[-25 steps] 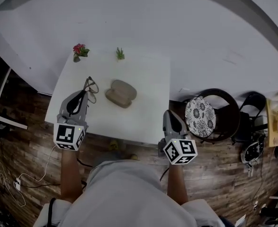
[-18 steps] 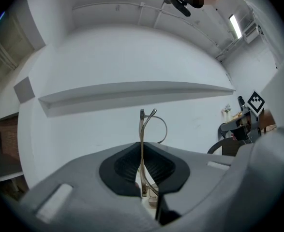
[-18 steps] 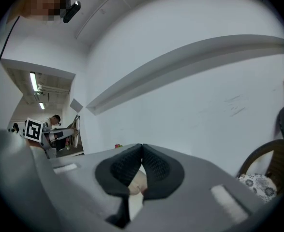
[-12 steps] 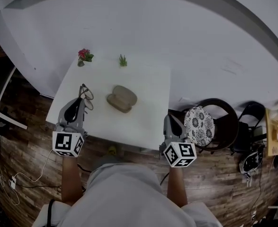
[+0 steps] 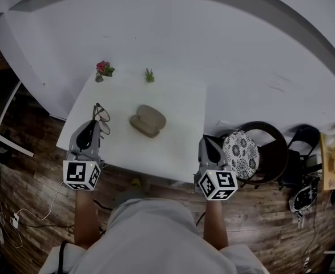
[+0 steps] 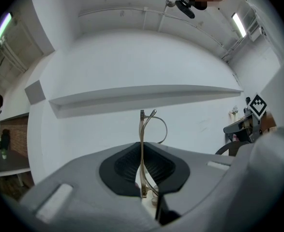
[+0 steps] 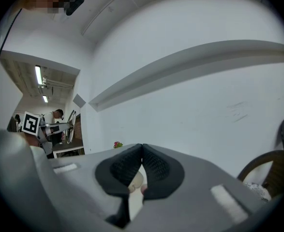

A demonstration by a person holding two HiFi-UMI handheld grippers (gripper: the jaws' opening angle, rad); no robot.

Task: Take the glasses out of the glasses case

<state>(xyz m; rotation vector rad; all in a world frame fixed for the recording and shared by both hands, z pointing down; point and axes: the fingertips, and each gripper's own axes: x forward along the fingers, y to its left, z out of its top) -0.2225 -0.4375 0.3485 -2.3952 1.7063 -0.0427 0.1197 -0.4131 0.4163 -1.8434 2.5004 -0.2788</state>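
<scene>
A tan glasses case (image 5: 148, 120) lies in the middle of the white table (image 5: 178, 101); I cannot tell whether its lid is fully down. My left gripper (image 5: 94, 123) hovers over the table's near left corner, shut on the thin-framed glasses (image 5: 100, 112). In the left gripper view the glasses (image 6: 154, 124) stand upright, one temple arm pinched between the black pads of the left gripper (image 6: 142, 151). My right gripper (image 5: 208, 142) hangs at the table's near right edge. In its own view the right gripper (image 7: 142, 149) is shut with nothing in it, and the case (image 7: 136, 181) shows below the pads.
Two small potted plants stand at the table's far edge, a red-flowered one (image 5: 104, 69) and a green one (image 5: 149, 75). A dark chair with a patterned cushion (image 5: 241, 148) stands right of the table. A white wall runs behind, over wooden floor (image 5: 30, 176).
My left gripper has carried the glasses to the left, farther from the case. The right gripper and the case have stayed in place.
</scene>
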